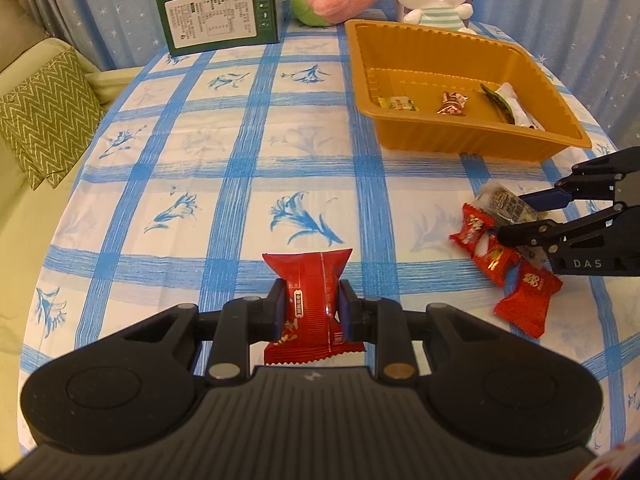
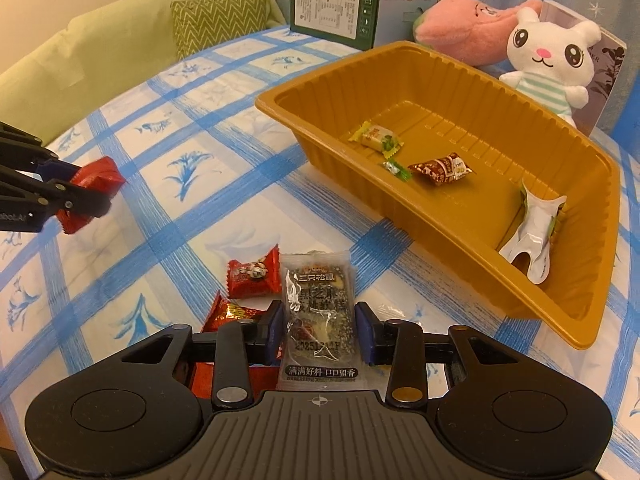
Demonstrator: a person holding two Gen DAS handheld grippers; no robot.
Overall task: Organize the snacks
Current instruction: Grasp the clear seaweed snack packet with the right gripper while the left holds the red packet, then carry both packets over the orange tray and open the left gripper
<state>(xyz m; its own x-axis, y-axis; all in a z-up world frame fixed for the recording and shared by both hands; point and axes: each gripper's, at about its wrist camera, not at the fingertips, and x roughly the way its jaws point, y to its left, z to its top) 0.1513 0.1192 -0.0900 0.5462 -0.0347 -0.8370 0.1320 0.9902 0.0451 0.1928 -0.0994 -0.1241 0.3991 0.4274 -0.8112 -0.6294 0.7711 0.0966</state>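
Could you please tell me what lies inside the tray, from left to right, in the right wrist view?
Yellow candy → small green candy → brown candy → white packet, all inside the tray.

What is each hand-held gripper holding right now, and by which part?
Left hand-held gripper: red snack packet, pinched across its middle. Right hand-held gripper: straddles the clear sesame bar packet at mid-length; whether its pads press cannot be told.

The right gripper straddles a clear plastic packet of dark sesame bar, its blue pads seemingly just touching the wrapper. Red foil-wrapped candies lie beside it; the ribbed amber plastic tray holds four small snacks.
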